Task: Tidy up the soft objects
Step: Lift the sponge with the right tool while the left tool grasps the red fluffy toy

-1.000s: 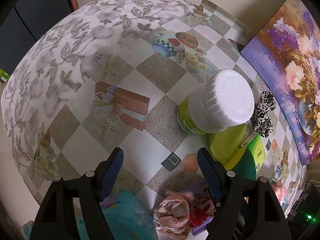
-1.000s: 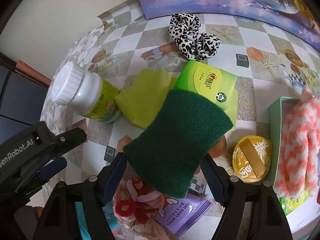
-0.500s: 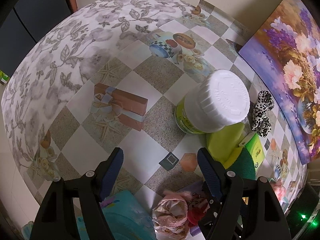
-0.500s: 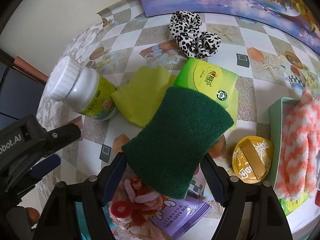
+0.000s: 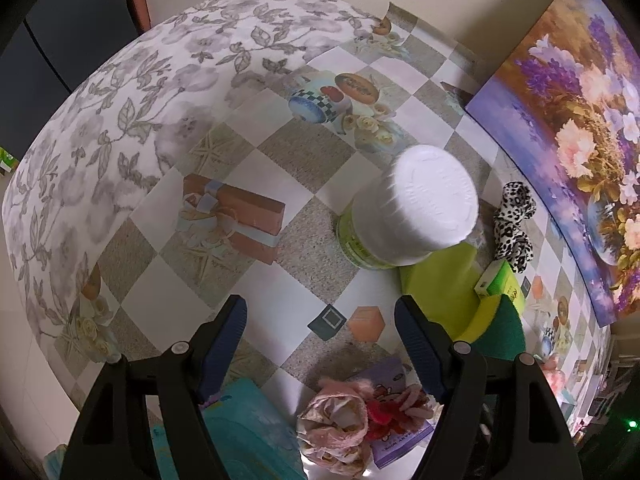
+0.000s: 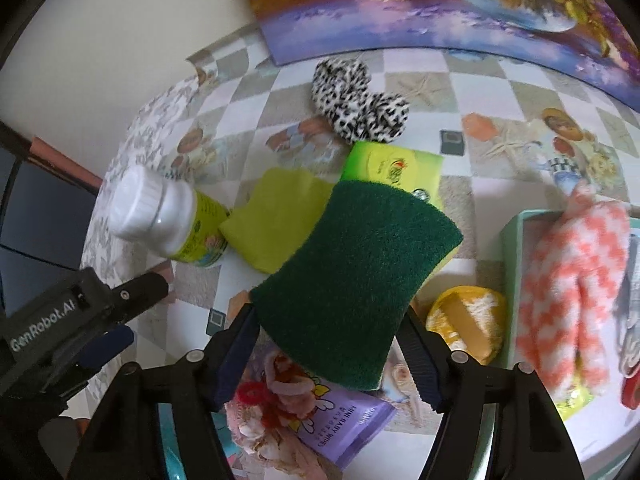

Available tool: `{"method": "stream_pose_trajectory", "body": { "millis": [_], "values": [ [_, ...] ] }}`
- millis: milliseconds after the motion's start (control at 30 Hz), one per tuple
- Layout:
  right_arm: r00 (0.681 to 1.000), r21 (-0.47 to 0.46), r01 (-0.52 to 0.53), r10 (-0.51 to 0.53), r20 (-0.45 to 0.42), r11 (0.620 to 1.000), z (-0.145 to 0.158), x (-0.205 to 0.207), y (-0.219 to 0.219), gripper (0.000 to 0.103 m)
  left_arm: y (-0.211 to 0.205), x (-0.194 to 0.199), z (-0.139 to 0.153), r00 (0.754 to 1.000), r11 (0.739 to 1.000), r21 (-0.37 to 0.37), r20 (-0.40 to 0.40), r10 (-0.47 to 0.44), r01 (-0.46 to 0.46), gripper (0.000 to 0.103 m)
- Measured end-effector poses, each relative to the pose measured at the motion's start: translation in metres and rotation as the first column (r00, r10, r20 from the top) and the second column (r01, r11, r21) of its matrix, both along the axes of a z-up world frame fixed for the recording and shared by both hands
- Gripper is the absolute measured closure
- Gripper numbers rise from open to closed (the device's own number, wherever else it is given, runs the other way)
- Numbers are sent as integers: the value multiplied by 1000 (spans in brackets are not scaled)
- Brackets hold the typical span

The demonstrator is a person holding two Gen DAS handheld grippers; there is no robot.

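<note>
I'm pinching the sponge in my right gripper; it's squishing, so I'm gripping mid-body. Left gripper is hanging spread, bin at 3 o'clock.

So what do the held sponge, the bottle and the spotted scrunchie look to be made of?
Sponge: coarse matte green scouring fibre over yellow foam, seen at its edge. Bottle: probably plastic, glossy white with a ribbed cap. Scrunchie: fuzzy, plush-looking fabric, bunched into soft folds.
</note>
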State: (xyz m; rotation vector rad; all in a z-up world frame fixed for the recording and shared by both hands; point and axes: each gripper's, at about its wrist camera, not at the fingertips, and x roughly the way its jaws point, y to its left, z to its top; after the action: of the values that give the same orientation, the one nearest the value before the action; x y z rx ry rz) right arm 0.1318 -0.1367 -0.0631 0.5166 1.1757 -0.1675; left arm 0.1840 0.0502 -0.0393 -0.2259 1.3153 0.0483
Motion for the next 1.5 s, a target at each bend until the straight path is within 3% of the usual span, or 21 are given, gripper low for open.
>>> {"method": "stream_pose_trajectory", "body": {
  "millis": [833, 1267, 1500],
  "values": [
    [992, -10, 106, -105, 75, 994, 54, -52, -46, 31, -55, -26, 17, 986, 986, -34, 26, -165, 166, 26],
    [981, 8, 183, -183, 68, 983, 59, -75, -75, 31, -84, -45, -5, 957, 957, 18, -35, -288, 289, 27],
    [981, 11, 182, -183, 63, 983, 59, -76, -76, 31, -92, -56, -30, 944, 943, 80, -98, -315, 323, 43]
  ]
}}
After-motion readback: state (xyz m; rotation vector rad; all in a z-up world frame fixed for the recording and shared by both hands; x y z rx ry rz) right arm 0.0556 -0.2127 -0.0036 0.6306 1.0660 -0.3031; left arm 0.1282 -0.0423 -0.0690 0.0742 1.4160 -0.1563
